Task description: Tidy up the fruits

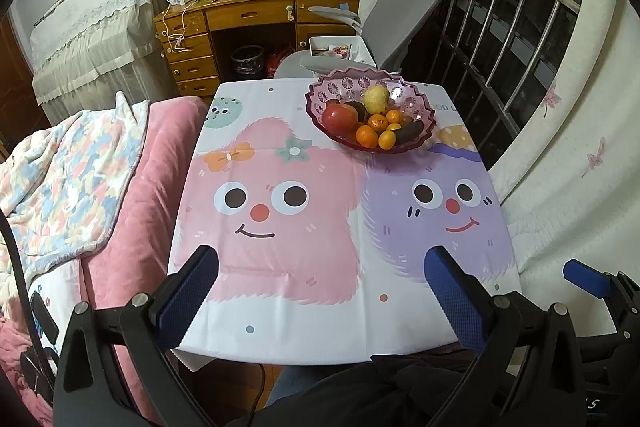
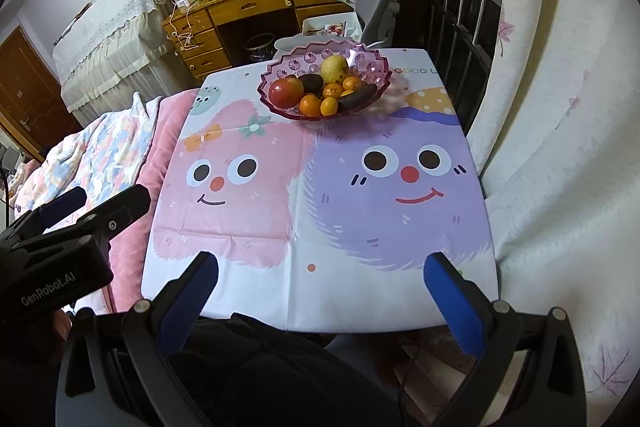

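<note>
A pink glass bowl (image 1: 416, 95) stands at the far right of the small table (image 1: 280, 247). It holds a red apple (image 1: 339, 117), a yellow pear (image 1: 376, 98), several small oranges (image 1: 367, 137) and dark fruits (image 1: 409, 131). The bowl also shows in the right wrist view (image 2: 280, 75). My left gripper (image 1: 322, 263) is open and empty above the table's near edge. My right gripper (image 2: 320, 267) is open and empty, also at the near edge, far from the bowl. The right gripper's finger shows at the left view's right side (image 1: 586, 277).
A bed with a pink blanket (image 1: 152, 167) lies left of the table. A grey office chair (image 1: 400, 11) and a wooden desk (image 1: 248, 15) stand behind it. A window with bars (image 1: 520, 7) and a curtain (image 1: 580, 147) are on the right.
</note>
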Demonstrator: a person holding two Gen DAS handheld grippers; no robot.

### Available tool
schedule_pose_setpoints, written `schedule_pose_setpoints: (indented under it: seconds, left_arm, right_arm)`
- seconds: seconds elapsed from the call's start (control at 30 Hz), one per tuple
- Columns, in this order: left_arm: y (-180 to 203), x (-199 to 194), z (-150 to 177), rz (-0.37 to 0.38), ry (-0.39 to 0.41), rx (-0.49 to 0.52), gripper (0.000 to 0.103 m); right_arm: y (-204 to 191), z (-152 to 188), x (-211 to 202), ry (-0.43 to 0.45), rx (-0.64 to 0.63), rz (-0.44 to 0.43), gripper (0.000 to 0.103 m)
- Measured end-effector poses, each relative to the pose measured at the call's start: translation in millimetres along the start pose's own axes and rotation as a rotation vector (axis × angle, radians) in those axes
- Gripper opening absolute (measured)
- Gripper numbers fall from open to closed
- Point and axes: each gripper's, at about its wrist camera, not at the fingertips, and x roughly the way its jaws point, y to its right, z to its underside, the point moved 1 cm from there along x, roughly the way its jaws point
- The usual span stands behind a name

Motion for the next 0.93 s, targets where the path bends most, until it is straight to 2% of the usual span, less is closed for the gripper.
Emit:
schedule_pose_setpoints:
  seconds: [0.93]
  left_arm:
    - [-0.8, 13.2, -16.1, -0.022, -0.008, -0.004, 0.102]
  right_arm:
    - [2.2, -10.6, 12.8, -0.01, -0.007, -0.014, 0.103]
